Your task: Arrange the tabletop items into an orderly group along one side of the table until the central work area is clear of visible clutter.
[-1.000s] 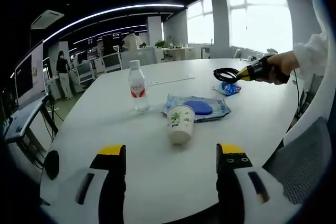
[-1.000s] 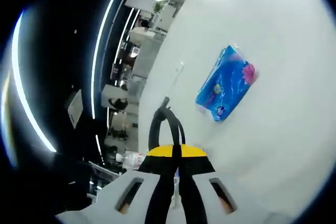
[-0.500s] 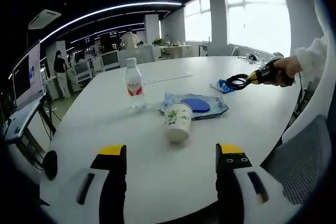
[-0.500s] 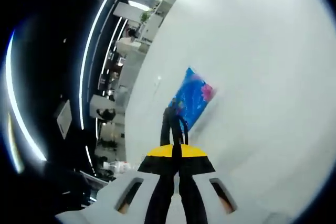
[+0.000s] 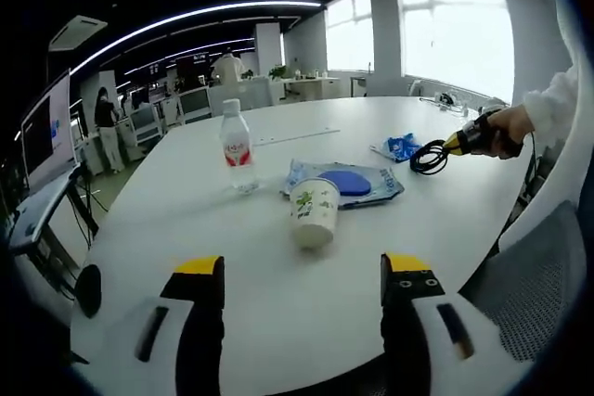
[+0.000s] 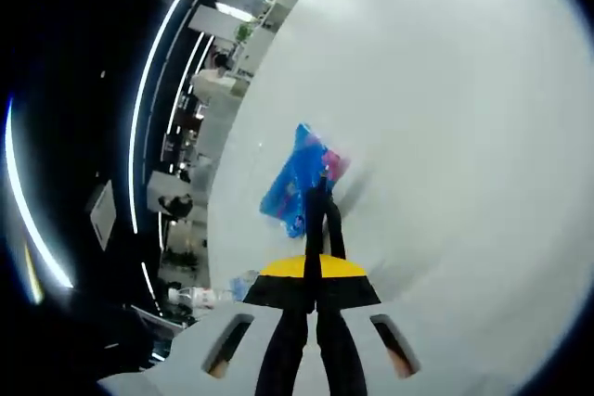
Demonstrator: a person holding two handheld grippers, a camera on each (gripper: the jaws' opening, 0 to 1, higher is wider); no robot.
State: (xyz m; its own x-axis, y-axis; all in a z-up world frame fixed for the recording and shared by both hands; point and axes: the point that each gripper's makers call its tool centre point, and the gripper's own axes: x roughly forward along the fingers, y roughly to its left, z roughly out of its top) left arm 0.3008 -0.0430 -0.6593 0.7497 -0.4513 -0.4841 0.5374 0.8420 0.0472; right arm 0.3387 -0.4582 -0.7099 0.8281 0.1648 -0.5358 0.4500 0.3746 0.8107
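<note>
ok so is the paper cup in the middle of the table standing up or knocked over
Tipped over. In the left gripper view the paper cup lies on its side on the white table, its base toward the camera, just in front of the blue wipes pack.

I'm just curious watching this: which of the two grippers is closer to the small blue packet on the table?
Right. The right gripper, shut on a black cable, is beside the small blue packet. The left gripper hangs back at the table's near edge.

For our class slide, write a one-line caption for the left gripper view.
Open left gripper faces a paper cup; right gripper holds a black cable.
</note>
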